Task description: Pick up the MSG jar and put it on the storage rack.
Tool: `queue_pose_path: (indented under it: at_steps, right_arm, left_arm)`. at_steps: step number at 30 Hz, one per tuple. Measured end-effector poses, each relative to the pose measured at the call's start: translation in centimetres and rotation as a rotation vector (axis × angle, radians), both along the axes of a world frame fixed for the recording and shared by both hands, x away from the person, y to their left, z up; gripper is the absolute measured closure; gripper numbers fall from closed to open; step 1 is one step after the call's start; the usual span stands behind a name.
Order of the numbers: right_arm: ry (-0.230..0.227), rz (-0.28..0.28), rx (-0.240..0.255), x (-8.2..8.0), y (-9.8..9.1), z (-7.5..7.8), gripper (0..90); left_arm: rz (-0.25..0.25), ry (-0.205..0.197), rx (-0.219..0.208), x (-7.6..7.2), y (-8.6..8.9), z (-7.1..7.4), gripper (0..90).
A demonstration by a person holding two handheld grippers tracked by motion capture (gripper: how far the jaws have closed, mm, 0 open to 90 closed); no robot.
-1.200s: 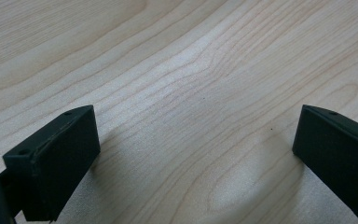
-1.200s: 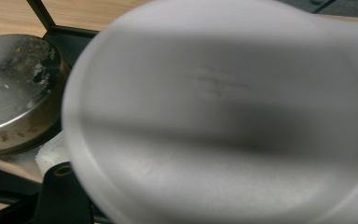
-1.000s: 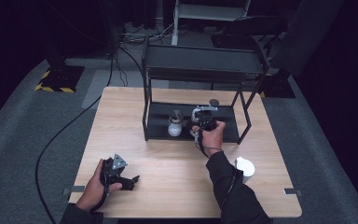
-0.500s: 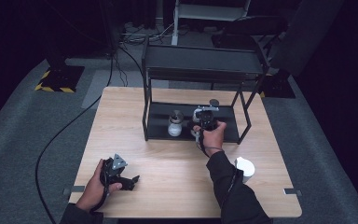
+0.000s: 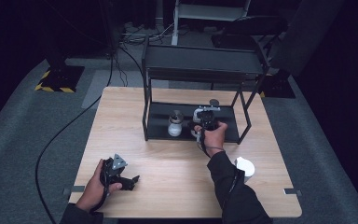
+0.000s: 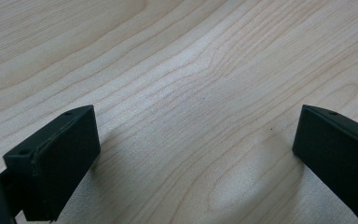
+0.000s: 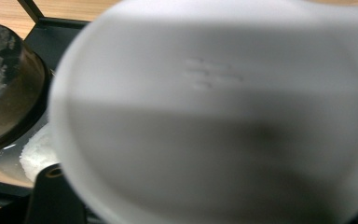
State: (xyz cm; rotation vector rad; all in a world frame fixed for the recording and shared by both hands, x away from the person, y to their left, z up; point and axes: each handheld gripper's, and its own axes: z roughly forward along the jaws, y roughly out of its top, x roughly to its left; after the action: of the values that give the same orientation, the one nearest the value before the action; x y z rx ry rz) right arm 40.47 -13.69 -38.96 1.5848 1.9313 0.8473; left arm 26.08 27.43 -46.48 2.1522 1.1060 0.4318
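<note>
My right gripper [image 5: 204,115] reaches under the black rack [image 5: 200,70], just right of a glass jar [image 5: 175,124] with white grains and a metal lid. In the right gripper view a blurred white round container [image 7: 223,116] sits very close between the jaws, which have just been opening. One jaw stands at its lower left edge and the jar [image 7: 4,88] is at the left. My left gripper [image 5: 119,174] rests low at the table's front left. Its jaws [image 6: 196,154] are open wide over bare wood with nothing between them.
The rack stands on the wooden table [image 5: 135,116], with a dark base tray and a top shelf on thin posts. A small round grey thing [image 5: 213,101] lies behind my right gripper. A white round object [image 5: 243,166] sits by the person's right sleeve.
</note>
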Motion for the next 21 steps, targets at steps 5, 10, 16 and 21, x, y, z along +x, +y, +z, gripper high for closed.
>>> queue_pose_path:
  at_steps: [5, 10, 16, 21]
  right_arm:
    - [0.016, 0.006, 0.015, 0.2, -0.5, 0.2, 21.9]
    - [0.020, 0.004, -0.014, 0.1, -0.4, 0.5, 9.6]
    - [0.012, 0.016, -0.053, -0.2, -0.2, 0.8, 4.3]
    - [0.017, 0.015, -0.081, -0.5, 0.3, 1.5, 3.7]
  left_arm:
    - [0.000, 0.000, 0.000, 0.0, 0.0, 0.0, 0.4]
    - [0.000, 0.000, 0.000, 0.0, 0.0, 0.0, 0.4]
    - [0.000, 0.000, 0.000, 0.0, 0.0, 0.0, 0.4]
    - [0.000, 0.001, 0.000, 0.0, 0.0, 0.0, 0.4]
